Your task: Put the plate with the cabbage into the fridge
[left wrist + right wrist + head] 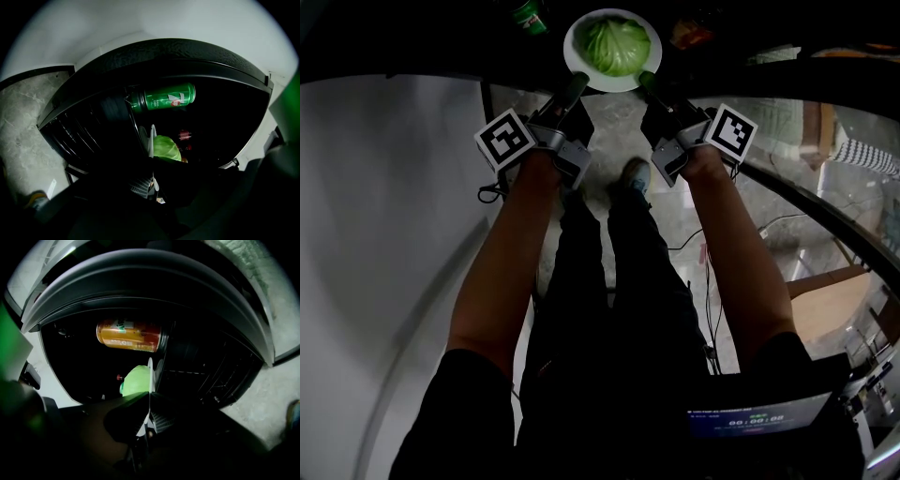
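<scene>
Though the fridge [164, 51] is black inside, left gripper [575, 86] and right gripper [648, 82] clamped on the plate [577, 58], cabbage [167, 148] half hidden.

light dim, underexposed | fridge [211, 140] near black inside | floor [28, 122] palest | fisheye bending, vignetted corners | near foreground blurred

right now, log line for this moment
left hand-held gripper: shut on plate | right hand-held gripper: shut on plate | cabbage: on plate | fridge: open

The head view's top edge cuts off the green can [528, 14] at ten o'clock of the plate [574, 52]. Behind the cabbage [166, 147], a small red thing [184, 136] is too dim to identify.
</scene>
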A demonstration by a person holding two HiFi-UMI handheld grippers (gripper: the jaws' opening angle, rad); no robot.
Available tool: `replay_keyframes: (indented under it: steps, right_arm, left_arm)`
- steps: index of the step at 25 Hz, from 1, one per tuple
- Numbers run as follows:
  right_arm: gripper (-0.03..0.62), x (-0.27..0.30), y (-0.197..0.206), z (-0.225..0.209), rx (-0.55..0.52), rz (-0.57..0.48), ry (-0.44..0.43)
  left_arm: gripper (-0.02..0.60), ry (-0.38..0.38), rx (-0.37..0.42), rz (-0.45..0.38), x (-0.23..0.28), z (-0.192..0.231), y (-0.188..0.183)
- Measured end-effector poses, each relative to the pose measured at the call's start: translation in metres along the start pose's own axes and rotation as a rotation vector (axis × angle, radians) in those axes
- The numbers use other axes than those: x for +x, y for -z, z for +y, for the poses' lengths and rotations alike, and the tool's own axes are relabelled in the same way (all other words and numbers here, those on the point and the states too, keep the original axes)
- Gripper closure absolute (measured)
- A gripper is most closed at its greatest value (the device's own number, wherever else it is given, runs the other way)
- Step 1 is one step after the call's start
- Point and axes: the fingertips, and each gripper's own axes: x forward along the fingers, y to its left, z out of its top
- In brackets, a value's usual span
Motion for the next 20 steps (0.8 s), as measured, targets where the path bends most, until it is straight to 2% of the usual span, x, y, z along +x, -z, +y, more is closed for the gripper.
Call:
replay_keyframes:
  steps: [9,13,20]
  right_arm:
    - [0.582,0.001,-0.003,-0.001,-0.006,-0.01,0.028]
    - [0.582,0.003,-0.004,-0.001,-0.043,-0.011,0.069]
    - [0.574,0.0,-0.004,-0.001,-0.061,-0.032,0.099]
  left_arm:
    - [0.574,-0.033,-0.027,-0.02,0.001,0.004,-0.001]
    - [0.574,-0.088,0.004,-0.004,0.001,0.012,-0.003]
    - [0.572,-0.115,0.017,0.013,0.0,0.008,-0.002]
